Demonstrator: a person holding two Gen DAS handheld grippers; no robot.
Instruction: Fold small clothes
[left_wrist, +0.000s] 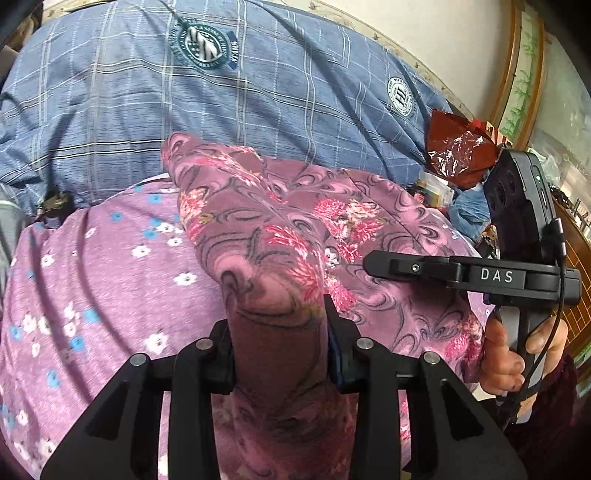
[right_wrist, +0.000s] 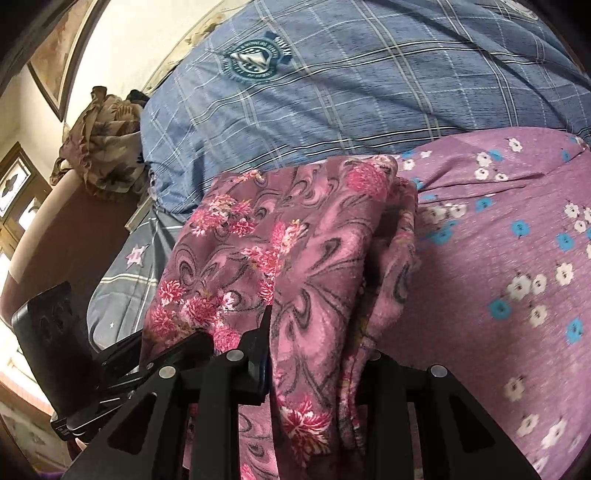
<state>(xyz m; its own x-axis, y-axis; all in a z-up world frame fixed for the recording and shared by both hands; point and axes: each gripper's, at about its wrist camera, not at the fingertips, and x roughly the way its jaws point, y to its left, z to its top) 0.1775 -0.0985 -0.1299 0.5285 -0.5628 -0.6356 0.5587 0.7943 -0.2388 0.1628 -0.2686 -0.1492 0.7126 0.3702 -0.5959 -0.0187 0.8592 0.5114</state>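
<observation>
Bunching floral garment (left_wrist: 280, 236) between left hand-held gripper (left_wrist: 280, 354) fingers.

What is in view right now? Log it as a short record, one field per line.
surface: lilac sheet with small white and blue flowers
behind it: blue checked bedding with round crests
garment: mauve swirl-print cloth with pink blossoms, partly folded, lifted at the near edge
left gripper: shut on a bunch of the cloth
right gripper: shut on the cloth, fabric draped over the fingers
other clutter: red crinkled wrapper at the bed's edge; brown patterned cloth heap
person: hand on the right gripper's handle
</observation>
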